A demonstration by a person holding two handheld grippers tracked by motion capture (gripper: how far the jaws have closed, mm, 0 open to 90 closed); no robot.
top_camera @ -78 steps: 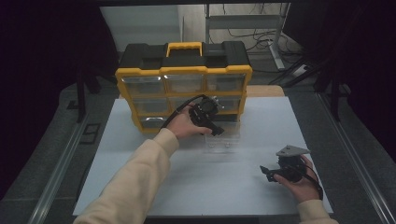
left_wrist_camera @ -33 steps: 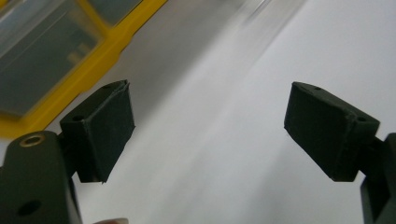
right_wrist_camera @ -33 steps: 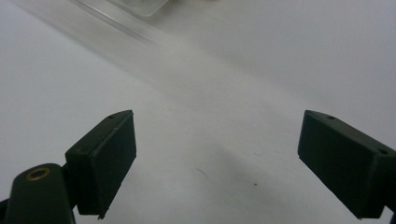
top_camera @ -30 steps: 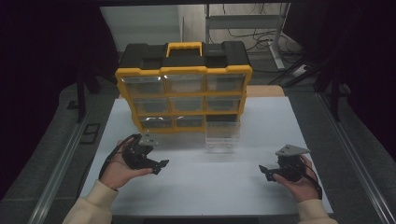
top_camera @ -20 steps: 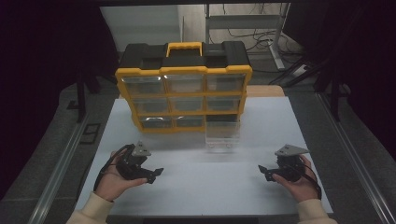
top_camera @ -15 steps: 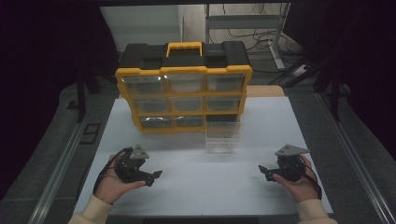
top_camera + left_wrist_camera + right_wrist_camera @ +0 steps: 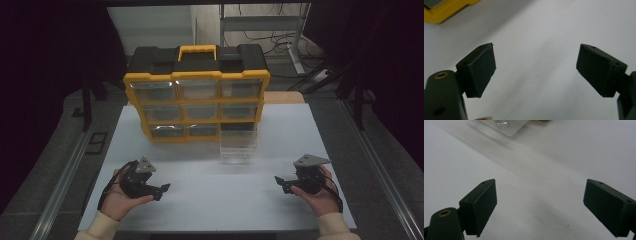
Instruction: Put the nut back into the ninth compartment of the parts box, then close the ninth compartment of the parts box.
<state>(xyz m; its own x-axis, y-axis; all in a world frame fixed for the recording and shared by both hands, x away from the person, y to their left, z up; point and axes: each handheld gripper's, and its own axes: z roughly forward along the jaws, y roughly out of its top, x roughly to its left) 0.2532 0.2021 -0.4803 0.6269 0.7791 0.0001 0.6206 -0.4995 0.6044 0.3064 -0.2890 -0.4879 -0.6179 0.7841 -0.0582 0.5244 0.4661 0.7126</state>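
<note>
High view: a clear drawer (image 7: 239,146) is seen pulled out of the bottom-right slot of the yellow-and-black organiser (image 7: 197,100), resting on the white table (image 7: 210,185) just in front of the slot it belongs to. Its front lip faces the person, and its rear edge lies at the cabinet's face. Both tools are held low near the table's front edge, well apart from the drawer. The left gripper (image 7: 162,189) is kept wide open with nothing between its jaws; the right gripper (image 7: 280,183) is likewise spread and empty, as is confirmed in both gripper views, where bare table is seen between the pads.

If the drawer is to be handled next, it would best be approached squarely from the front, with the pads closed on the lip's middle so that it is not skewed. A level, straight motion along the slot's line would probably be needed, since the clear plastic could bind against the frame if tilted.
</note>
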